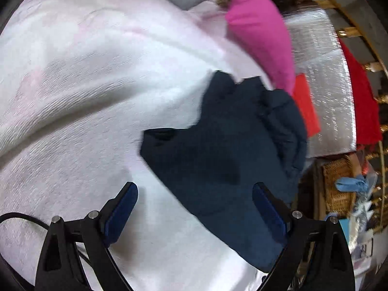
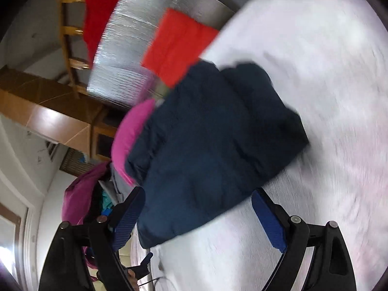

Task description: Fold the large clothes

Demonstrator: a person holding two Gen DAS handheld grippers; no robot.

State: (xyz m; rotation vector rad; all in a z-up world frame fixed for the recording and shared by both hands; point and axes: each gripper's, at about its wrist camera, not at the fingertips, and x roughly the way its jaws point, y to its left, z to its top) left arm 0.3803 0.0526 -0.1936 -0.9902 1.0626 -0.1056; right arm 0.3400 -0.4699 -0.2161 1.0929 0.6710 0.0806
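Folding looks close to finished on the navy puffer jacket point(image 1: 228, 150), which lies as a compact quilted bundle on the white textured bedspread point(image 1: 80, 111), near the edge of the bed where the room drops away. Left gripper point(image 1: 195, 208) hangs over the near corner of the bundle, jaws wide apart, nothing between the blue pads, no cloth pinched. Right gripper point(image 2: 198, 214) likewise: jaws spread, the jacket's near edge lying ahead of and between the fingers but not clamped. Both views smeared by motion; fine seams and zipper cannot be made out. Behind the jacket a magenta pillow point(image 1: 259, 36) touches or nearly touches its far side, and a folded orange-red cloth point(image 2: 177, 46) sits just beyond, against a silver quilted cover point(image 2: 135, 38). Judgement: the garment has been let go and the step in hand is checking and tidying the fold. To do that well, come in low with both sets of jaws open, take opposite corners of the loose upper layer, not the whole thickness, and square it over the lower layer. Puffer fill springs back, so press the bundle flat with the closed fingers after placing, and release slowly. Keep the bundle away from the bed's edge; slick shell fabric may slide. Avoid snagging the bedspread's weave when pinching near the bottom layer.
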